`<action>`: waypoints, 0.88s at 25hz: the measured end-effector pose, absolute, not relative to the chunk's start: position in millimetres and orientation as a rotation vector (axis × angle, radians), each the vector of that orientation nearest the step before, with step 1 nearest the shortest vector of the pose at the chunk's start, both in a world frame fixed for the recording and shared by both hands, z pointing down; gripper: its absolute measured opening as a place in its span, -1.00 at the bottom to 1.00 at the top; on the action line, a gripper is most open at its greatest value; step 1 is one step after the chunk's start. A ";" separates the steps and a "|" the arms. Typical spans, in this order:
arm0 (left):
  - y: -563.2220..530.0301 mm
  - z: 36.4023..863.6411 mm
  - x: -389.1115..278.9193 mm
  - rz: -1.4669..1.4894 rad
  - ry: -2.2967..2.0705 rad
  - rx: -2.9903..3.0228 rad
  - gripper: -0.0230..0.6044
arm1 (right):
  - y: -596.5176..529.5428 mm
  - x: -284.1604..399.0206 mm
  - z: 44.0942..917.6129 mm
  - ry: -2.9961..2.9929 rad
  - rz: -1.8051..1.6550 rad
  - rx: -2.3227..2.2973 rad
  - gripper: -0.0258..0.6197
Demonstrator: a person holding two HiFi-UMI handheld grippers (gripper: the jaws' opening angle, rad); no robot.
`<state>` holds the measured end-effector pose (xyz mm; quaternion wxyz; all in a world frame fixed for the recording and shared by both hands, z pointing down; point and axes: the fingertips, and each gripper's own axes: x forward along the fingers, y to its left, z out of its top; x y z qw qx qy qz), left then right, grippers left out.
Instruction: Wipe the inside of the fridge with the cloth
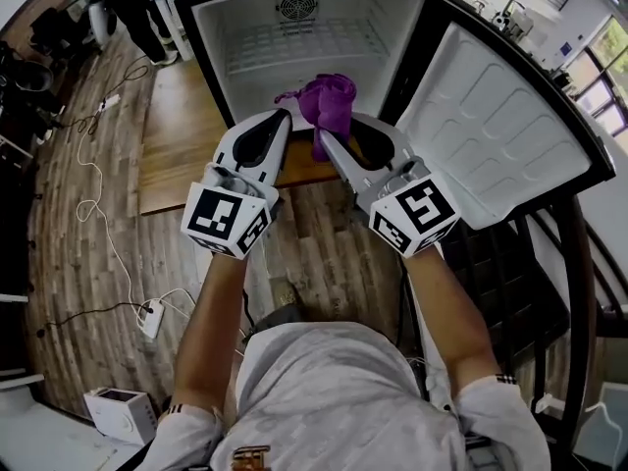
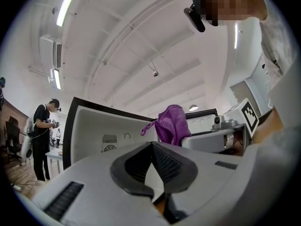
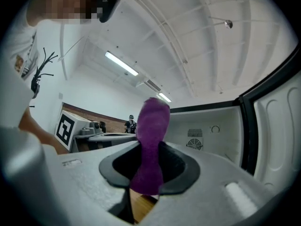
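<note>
A purple cloth (image 1: 329, 104) hangs bunched from my right gripper (image 1: 320, 137), which is shut on it just in front of the open fridge (image 1: 294, 42). In the right gripper view the cloth (image 3: 150, 135) stands up between the closed pads, with the fridge's white inside (image 3: 207, 131) behind it. My left gripper (image 1: 286, 118) sits close beside it on the left, shut with nothing in it. The left gripper view shows its pads meeting (image 2: 152, 147), the cloth (image 2: 171, 124) to the right and the fridge cavity (image 2: 94, 126) ahead. The fridge holds a wire shelf and a rear fan grille.
The fridge door (image 1: 500, 135) is swung wide open to the right. The fridge stands on a wooden platform (image 1: 177, 135). Cables and a power strip (image 1: 149, 317) lie on the wood floor at left, beside a white box (image 1: 118, 410). A person (image 2: 44, 135) stands beyond the fridge.
</note>
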<state>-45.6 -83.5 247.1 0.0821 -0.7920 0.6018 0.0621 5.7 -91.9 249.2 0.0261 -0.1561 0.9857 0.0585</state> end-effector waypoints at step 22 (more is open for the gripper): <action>-196.9 267.7 -111.7 0.177 1.726 -2.458 -0.93 | -201.0 -67.1 270.5 3.137 0.373 -0.745 -0.59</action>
